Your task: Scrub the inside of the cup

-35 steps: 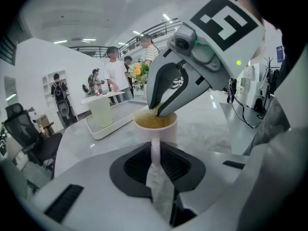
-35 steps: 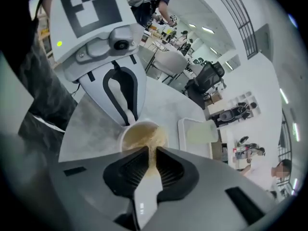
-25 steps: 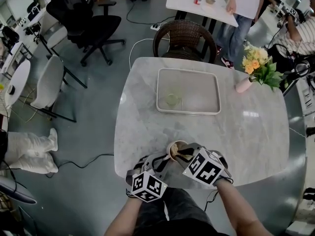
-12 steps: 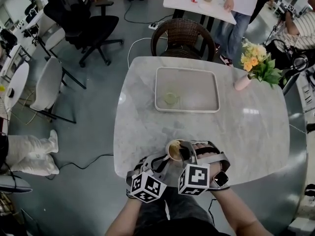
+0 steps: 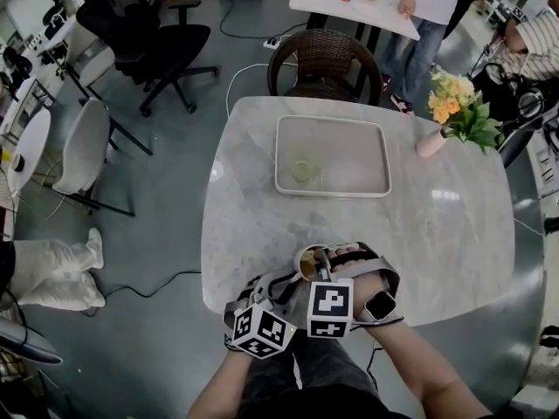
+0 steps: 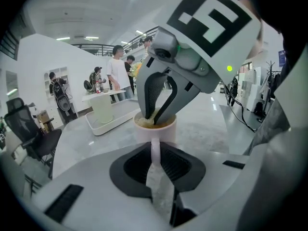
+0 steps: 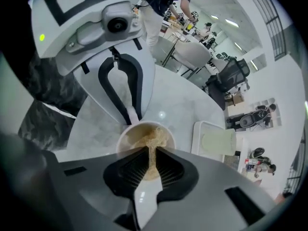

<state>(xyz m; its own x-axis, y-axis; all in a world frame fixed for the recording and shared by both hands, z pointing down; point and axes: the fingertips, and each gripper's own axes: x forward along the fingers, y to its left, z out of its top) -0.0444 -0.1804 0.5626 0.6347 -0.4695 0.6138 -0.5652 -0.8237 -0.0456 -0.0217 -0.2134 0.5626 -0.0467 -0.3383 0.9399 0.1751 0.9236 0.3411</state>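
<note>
Table [image 5: 244,234] edge: clamps cup [image 6: 155,130] by handle with left gripper [image 6: 155,153]; rolls right gripper [image 7: 150,158], shut on scrub pad [image 7: 153,141], inside; scrubbing underway.

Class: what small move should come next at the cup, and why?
Probably sweep the right gripper around the cup wall: it is shut on the tan scrub pad inside the cup, while the left gripper clamps the handle.

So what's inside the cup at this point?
In the cup sits a tan scrubber, pinched in the shut jaws of the right gripper, which reach in past the rim. Scrubber and jaws cover the bottom, so any liquid or dirt there can't be seen.
</note>
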